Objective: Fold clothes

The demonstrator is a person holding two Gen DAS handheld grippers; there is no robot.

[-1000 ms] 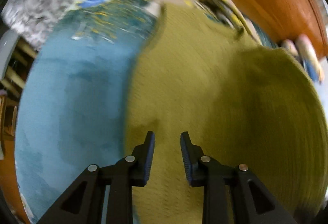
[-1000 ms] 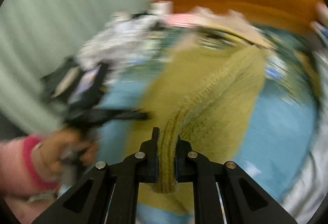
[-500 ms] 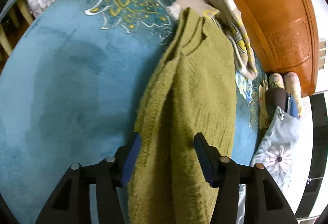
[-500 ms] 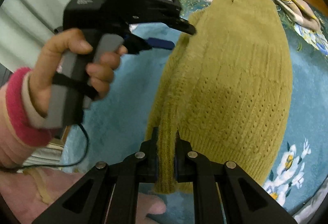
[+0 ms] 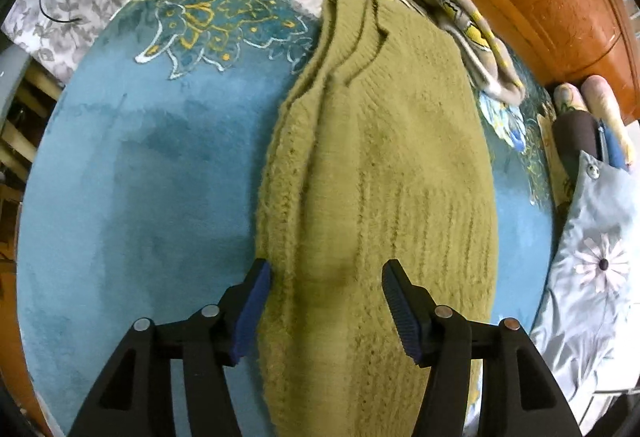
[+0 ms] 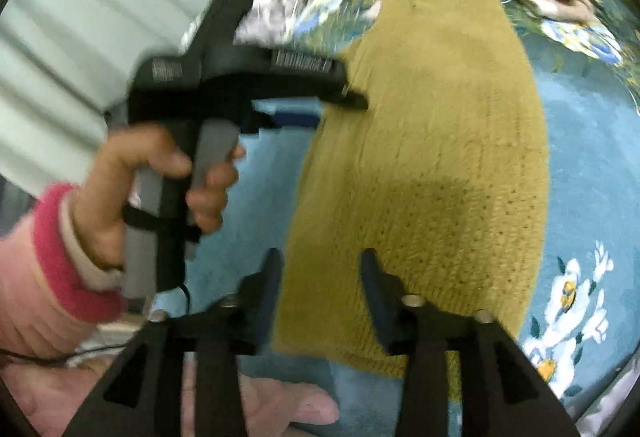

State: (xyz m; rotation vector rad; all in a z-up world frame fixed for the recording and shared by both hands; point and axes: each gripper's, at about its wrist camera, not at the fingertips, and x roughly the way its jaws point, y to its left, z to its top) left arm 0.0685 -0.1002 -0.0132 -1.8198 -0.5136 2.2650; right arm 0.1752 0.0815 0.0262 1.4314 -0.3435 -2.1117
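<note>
Item: one olive-green knitted sweater [image 5: 384, 173], lying lengthwise on the blue plush bedspread with floral print [image 5: 132, 189], neckline at the far end, hem nearest me. Its left side shows doubled layers, so it lies as a narrow long panel.

Item: my left gripper [image 5: 326, 297], jaws spread wide, holding nothing, hovering above the sweater's near half.

Item: my right gripper [image 6: 320, 289], jaws likewise spread and empty, above the hem's left corner. My left hand [image 6: 160, 181] shows in this view, gripping its handle.

Adjacent: a beige patterned garment [image 5: 452, 13] touching the collar end.

Step, as I judge: between folds, lengthwise fold laid. Next move likely calls for a pinch on both hem corners, through all layers.
</note>
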